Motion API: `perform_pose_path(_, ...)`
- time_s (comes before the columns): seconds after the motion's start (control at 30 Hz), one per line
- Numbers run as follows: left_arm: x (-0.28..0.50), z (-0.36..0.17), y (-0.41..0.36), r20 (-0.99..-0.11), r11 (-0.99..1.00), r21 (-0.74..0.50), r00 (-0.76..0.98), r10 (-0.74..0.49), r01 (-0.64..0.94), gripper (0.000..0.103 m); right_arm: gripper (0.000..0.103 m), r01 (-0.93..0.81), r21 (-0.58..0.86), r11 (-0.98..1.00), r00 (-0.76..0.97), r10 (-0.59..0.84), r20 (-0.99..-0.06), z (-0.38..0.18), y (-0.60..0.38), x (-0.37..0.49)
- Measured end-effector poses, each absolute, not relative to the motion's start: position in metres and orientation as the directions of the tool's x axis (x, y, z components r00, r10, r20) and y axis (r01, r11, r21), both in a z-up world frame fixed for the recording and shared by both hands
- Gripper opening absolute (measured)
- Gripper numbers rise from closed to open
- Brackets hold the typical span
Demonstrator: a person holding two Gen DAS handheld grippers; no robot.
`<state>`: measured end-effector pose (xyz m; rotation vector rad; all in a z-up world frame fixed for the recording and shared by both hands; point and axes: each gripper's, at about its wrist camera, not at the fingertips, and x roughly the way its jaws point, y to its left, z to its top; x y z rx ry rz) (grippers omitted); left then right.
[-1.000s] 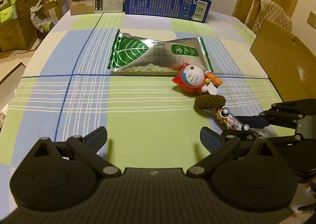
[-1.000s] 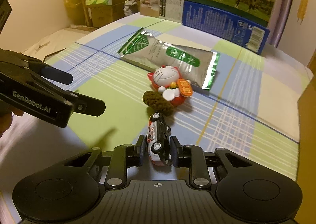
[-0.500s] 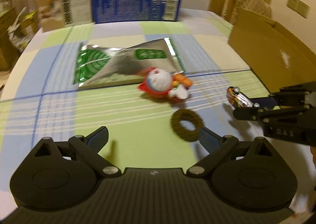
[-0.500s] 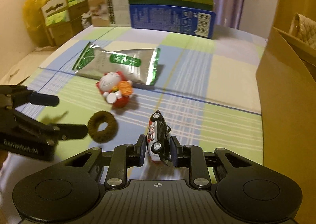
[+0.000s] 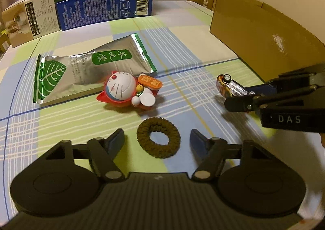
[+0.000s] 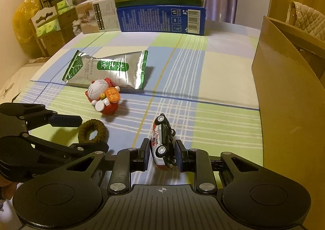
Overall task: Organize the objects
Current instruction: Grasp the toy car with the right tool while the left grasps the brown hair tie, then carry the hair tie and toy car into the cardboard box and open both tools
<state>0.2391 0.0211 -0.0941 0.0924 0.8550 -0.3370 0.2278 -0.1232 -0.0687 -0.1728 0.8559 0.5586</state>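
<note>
- The left hand-held gripper hangs low over the desk, which is covered in a checked cloth of green, blue and white. Its jaws are closing, with a gap on each side between the pads and the hair tie.
- The brown hair tie, a fuzzy ring, lies flat on the cloth between those two fingers; neither finger touches it.
- The right hand-held gripper pinches a small toy car between its pads. The car is white, black and red, its nose pointing away from the camera and raised off the cloth.
- In the left wrist view that gripper comes in from the right with the car at its tip, near the wall of a cardboard box.
- A red and white cat figurine lies on its back just beyond the hair tie, with an orange tag on its front.
- A silver and green foil pouch lies flat behind the figurine, which touches or overlaps its near edge.
- At the far edge of the desk stand a blue milk carton box printed with cows and, beside it to the left, a smaller beige box.
- The open cardboard box stands at the right side of the desk.
</note>
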Motion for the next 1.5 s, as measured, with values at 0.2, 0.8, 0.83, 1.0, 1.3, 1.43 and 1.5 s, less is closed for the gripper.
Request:
perform_pose_path(0.2,0.238,-0.097,0.017,-0.757,0.942,-0.024,0.610,-0.236,0.335,0.044,0.022,-0.533,0.083,0.842,0.519,0.404,-0.753,-0.069,-0.122,0.227)
perform_pose_path(0.8,0.208,-0.070,0.013,-0.782,0.963,-0.042,0.591,-0.198,0.267,0.015,0.022,-0.536,0.115,0.836,0.519,0.434,-0.737,-0.044,-0.136,0.197)
perform_pose_path(0.83,0.204,-0.066,0.012,-0.783,0.965,-0.049,0.591,-0.196,0.256,0.015,0.022,-0.534,0.117,0.837,0.521,0.436,-0.734,-0.039,-0.138,0.193)
perform_pose_path(1.0,0.179,-0.041,0.007,-0.780,0.975,-0.074,0.597,-0.188,0.210,0.015,0.022,-0.536,0.131,0.834,0.535,0.456,-0.711,-0.013,-0.149,0.170)
perform_pose_path(1.3,0.133,-0.001,-0.012,-0.762,0.980,-0.110,0.619,-0.190,0.165,0.015,0.022,-0.554,0.124,0.823,0.562,0.479,-0.674,0.027,-0.169,0.128)
perform_pose_path(1.43,0.115,0.011,-0.021,-0.755,0.979,-0.111,0.626,-0.194,0.170,0.015,0.022,-0.551,0.120,0.826,0.573,0.479,-0.665,0.039,-0.180,0.115)
perform_pose_path(1.5,0.108,0.015,-0.025,-0.752,0.978,-0.116,0.628,-0.200,0.174,0.015,0.022,-0.549,0.113,0.828,0.581,0.476,-0.660,0.045,-0.186,0.109)
